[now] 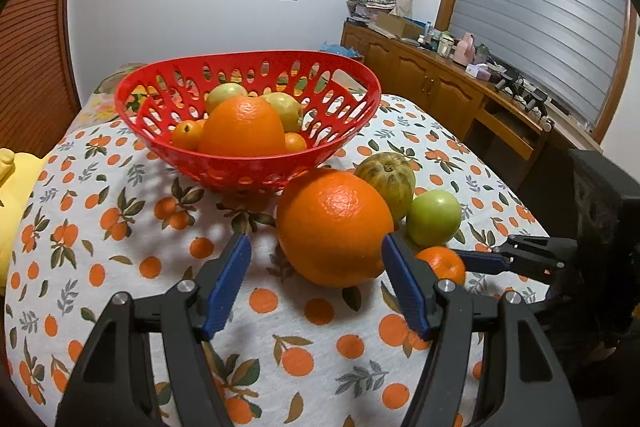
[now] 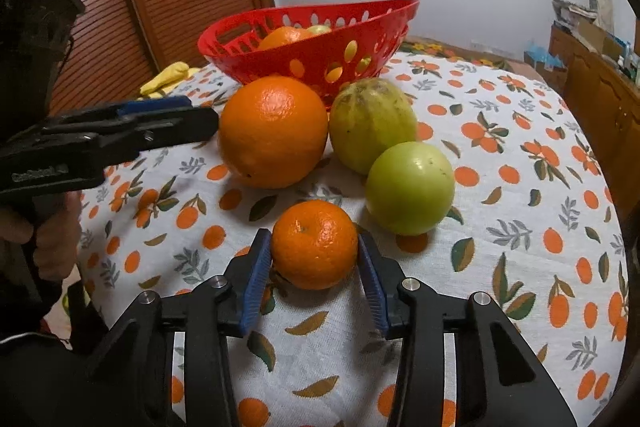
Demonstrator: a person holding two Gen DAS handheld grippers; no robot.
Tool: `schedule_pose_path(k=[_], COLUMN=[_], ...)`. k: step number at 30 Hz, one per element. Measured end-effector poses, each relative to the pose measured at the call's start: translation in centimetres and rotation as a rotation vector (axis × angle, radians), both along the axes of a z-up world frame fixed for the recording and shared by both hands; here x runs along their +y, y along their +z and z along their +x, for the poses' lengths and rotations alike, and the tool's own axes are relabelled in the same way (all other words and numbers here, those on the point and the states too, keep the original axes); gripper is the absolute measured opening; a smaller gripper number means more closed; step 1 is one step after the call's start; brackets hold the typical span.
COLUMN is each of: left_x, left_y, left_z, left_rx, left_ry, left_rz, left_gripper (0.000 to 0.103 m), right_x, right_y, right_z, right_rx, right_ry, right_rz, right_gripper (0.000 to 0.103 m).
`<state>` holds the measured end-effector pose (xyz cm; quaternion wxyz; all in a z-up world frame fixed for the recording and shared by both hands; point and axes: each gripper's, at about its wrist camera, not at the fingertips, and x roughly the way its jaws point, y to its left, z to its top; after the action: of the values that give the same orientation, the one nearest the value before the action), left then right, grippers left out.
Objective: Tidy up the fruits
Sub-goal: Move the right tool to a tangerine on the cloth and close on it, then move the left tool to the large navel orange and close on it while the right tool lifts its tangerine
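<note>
Your right tongs (image 2: pixel 315 259) have both pads against the small tangerine (image 2: pixel 315 243) on the tablecloth (image 2: pixel 500 267); your left tongs (image 1: pixel 316 259) gape empty. Several fruits fill the red basket (image 1: pixel 352 131); four remain outside.

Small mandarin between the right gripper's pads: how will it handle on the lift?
The small mandarin is round, so it would likely roll if nudged. Its peel looks soft, probably yielding under the right gripper. It seems light. The pads sit at its sides, so slip seems unlikely.
</note>
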<state>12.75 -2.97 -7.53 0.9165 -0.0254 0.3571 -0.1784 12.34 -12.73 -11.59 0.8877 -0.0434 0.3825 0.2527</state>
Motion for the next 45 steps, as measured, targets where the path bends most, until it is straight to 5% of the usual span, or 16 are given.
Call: schedule_pose_path(k=[14,45], left_x=[-2.2,-4.3], left_y=[0.1,-2.7], left_z=[2.1,5.0], left_rx=[0.022,0.078], left_ry=[-0.029,-0.026], left_rz=[0.021,0.098], left_gripper=[0.068,0.085], right_x=[-2.6,-3.8], right_y=[3.5,3.4], right_z=[-0.2,0.4], right_rx=[-0.081,-0.081], right_ry=[-0.060,-0.098], right_rz=[0.033,0.035], right_gripper=[0.043,0.043])
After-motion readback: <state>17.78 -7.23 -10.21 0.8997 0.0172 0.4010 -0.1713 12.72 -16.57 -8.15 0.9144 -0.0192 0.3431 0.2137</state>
